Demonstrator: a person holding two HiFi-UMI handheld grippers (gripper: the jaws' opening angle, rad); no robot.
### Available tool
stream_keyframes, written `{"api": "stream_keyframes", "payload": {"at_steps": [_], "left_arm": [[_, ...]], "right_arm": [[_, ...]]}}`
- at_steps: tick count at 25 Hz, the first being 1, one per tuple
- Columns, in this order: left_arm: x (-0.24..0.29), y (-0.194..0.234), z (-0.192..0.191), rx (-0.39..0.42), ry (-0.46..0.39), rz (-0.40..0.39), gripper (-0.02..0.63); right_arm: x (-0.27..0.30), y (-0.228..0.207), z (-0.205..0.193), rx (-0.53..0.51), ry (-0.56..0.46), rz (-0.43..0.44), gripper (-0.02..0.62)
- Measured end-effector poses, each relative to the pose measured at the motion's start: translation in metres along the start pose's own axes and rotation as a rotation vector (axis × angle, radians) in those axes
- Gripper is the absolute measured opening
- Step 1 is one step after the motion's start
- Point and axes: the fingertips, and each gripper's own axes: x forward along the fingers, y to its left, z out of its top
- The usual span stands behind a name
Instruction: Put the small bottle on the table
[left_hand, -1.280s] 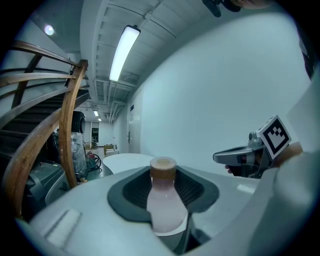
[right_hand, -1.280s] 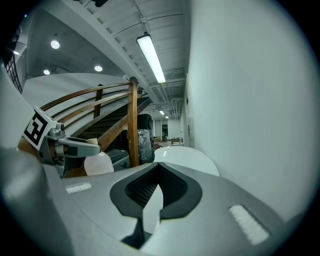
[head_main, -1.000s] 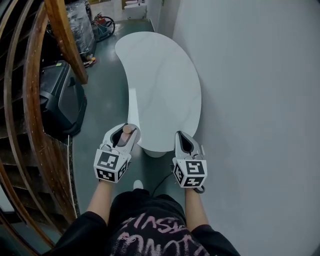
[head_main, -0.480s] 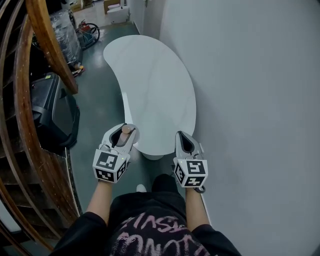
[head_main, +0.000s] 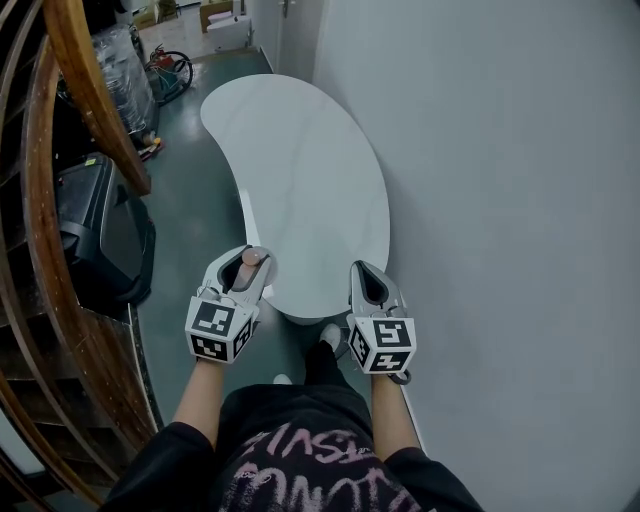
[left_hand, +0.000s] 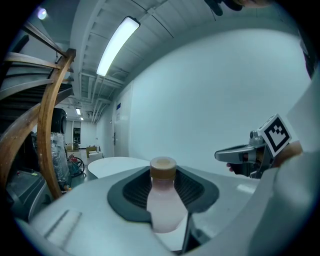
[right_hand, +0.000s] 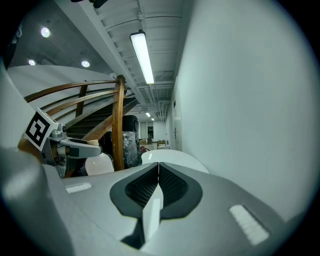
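Bottle (left_hand: 162, 200) looks small and light, with pale pink drink inside and a brown cap on top. It is likely smooth plastic, so it could slip, or squash if pinched too hard. The left gripper (head_main: 250, 268) holds it by its fat body, jaws closed on both sides, cap poking out front, a good place to hold. The right gripper (right_hand: 158, 172) is squeezed together with nothing in it. The white table (head_main: 300, 170) lies just ahead of both tools. Since a second ago the bottle stays in the same hold, and a shoe (head_main: 331, 336) now peeks out between the two tools
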Motion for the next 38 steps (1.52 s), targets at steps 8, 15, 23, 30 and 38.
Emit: {"api": "stream_keyframes", "payload": {"at_steps": [8,15,23,30,38], "left_arm": [[0.016,0.005,0.004,0.008,0.006,0.0,0.143],[0.036,0.006,0.005,0.007,0.027,0.013,0.143],[0.061,0.009,0.002,0.021,0.052,0.018,0.143],[0.091,0.02,-0.001,0.002,0.069,0.031,0.143],[0.141,0.027,-0.008,-0.016,0.097,0.025,0.143]], "right_arm": [[0.016,-0.012,0.003,0.014,-0.005,0.002,0.011],[0.031,-0.028,0.004,0.027,0.005,0.017,0.011],[0.055,-0.045,-0.001,0.042,0.021,0.027,0.011],[0.082,-0.063,-0.004,0.053,0.038,0.039,0.011],[0.118,-0.099,-0.014,0.077,0.078,0.029,0.011]]}}
